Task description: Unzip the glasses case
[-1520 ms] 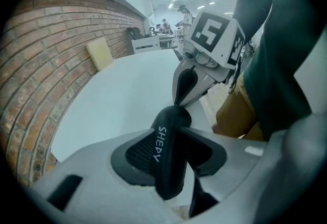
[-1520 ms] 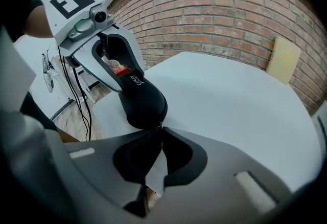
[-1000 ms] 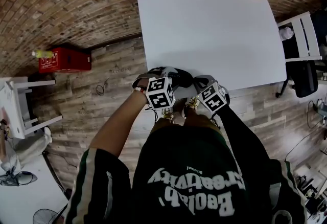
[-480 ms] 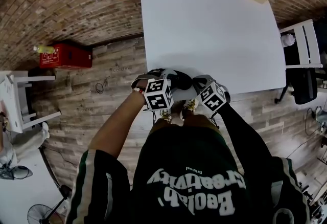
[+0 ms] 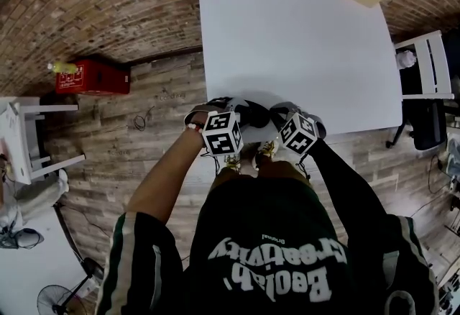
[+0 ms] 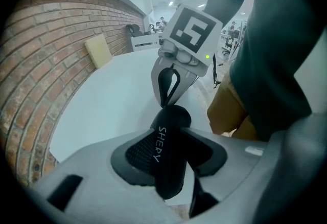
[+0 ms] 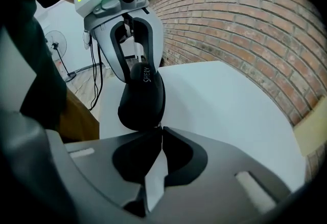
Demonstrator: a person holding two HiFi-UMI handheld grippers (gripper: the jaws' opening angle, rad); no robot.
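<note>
Left gripper view: the case is clamped by the left gripper. The pull, seemingly pinched by the right gripper, should be drawn steadily along the seam.

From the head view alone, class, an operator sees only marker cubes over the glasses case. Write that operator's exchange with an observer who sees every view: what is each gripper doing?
Operator: Is the left gripper holding the case?
Observer: Yes. The left gripper is clamped on the black glasses case, one jaw on each side.
Operator: And the right gripper?
Observer: The right gripper has its jaws shut together right at the end of the case nearest it. What they pinch, if anything, is too small to tell.
</note>
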